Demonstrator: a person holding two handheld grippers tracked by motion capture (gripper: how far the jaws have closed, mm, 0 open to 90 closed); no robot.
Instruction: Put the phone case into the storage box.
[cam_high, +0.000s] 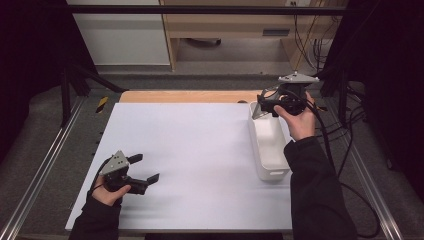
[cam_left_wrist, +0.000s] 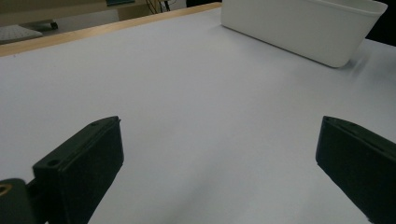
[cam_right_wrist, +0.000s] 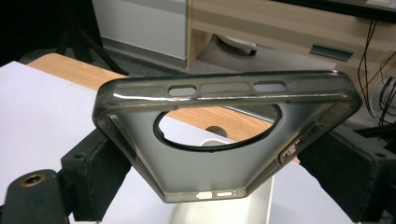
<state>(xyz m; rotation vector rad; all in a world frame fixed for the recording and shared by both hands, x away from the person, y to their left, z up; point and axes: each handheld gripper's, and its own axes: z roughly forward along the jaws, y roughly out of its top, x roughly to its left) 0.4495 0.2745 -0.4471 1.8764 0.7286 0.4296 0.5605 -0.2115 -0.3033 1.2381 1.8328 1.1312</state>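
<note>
Smoky translucent phone case (cam_right_wrist: 219, 154) gripped across its long sides by the right claw (cam_high: 266, 105), held above the far end of a white plastic bin (cam_high: 270, 145) at 2 o'clock on the table (cam_high: 190, 160).

Case looks light, flexible and slick; its side rails give the best grip. From what shows, the bin looks empty. Left claw (cam_high: 145, 169) rests open at 8 o'clock, holding nothing.

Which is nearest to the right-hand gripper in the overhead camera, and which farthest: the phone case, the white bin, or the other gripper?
1. Phone case: clamped between the jaws of the right gripper, at the table's far right.
2. White bin: just beneath and in front of it, along the right edge.
3. Left gripper: farthest, jaws apart, across the white table at the near left.
</note>
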